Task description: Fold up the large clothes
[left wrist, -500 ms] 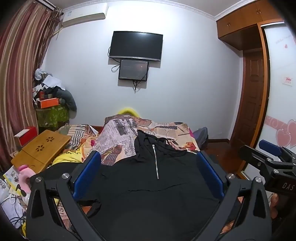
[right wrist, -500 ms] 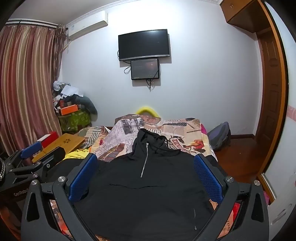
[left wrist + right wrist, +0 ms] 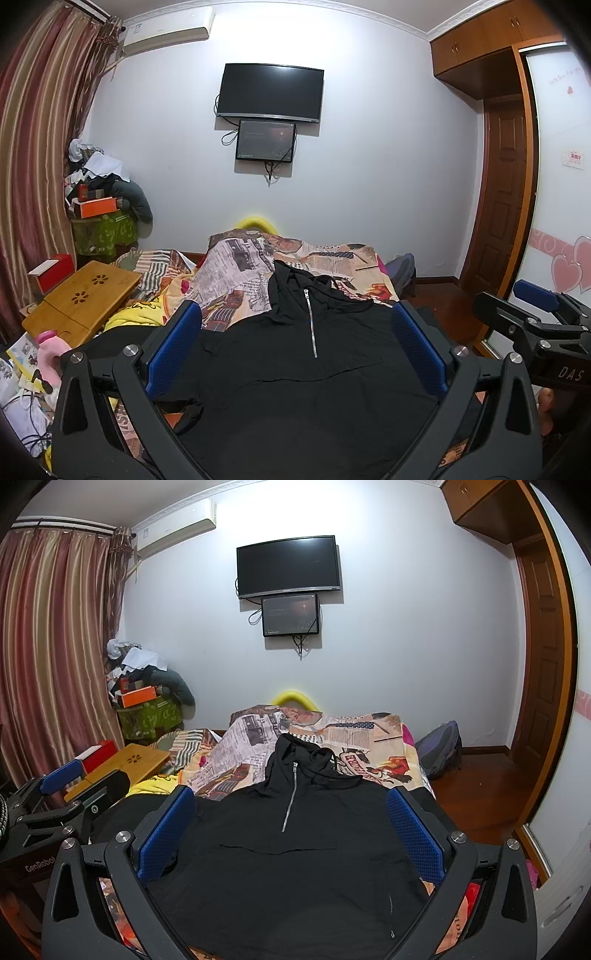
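The left gripper [image 3: 295, 347] is spread wide with nothing between its textured blue pads [image 3: 173, 347], its matte black arms framing the cloth below without touching it. The right gripper [image 3: 290, 825] is likewise spread wide and holds nothing, its dimpled blue pads [image 3: 415, 834] apart over the same cloth; its black frame also shows at the right edge of the left wrist view [image 3: 535, 325].

Beneath both lies a black hooded pullover [image 3: 306, 373], soft and matte, spread front-up across the near part of the bed, a short silver zipper [image 3: 311, 323] running down from the neck and the hood crumpled toward the bed's far end. A horizontal seam crosses its chest.

The bed [image 3: 332, 258] is covered by a cover printed like newspaper pages, rumpled at the far end. At the bed's left edge a slanted bamboo lap desk [image 3: 83, 302] with flower-shaped cut-outs rests on striped and yellow cloth. On the white far wall hang a flat black TV [image 3: 271, 92] and a smaller screen [image 3: 266, 140] just under it
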